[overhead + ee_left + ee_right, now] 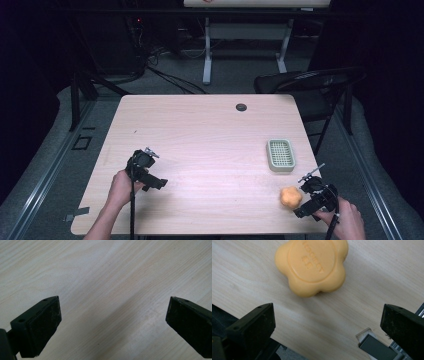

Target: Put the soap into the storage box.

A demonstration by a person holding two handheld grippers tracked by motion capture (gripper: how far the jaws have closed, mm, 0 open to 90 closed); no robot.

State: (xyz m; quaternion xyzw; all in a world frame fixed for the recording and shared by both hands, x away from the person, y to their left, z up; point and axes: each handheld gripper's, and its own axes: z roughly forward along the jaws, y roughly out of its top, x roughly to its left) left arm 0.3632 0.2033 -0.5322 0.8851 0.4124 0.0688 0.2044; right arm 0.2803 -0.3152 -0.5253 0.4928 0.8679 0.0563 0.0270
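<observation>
On the worktop (200, 130), near the right front corner, sits the flower-shaped orange soap (290, 197), flat face up with embossed lettering, just ahead of the right gripper (306, 202). Green slotted soap dish (280, 155) stands near, further back along the right edge, empty. Judgement: soap goes into the dish, hence the right gripper is lined up on the soap and not the dish.

Left gripper (159, 182) hovers over bare wood at front left, well apart from both items; looks parked, no role in the pick.

Right gripper view: soap (312, 266) lies beyond the fingers (253, 326), not between them, no contact. Fingers spread wide, holding nothing; gap looks wider than the soap, so a straight advance should bracket it. Worktop edge runs close under the gripper, so little room to come in low.

Left gripper view: fingers (40, 326) also wide open, empty, plain woodgrain between them.
</observation>
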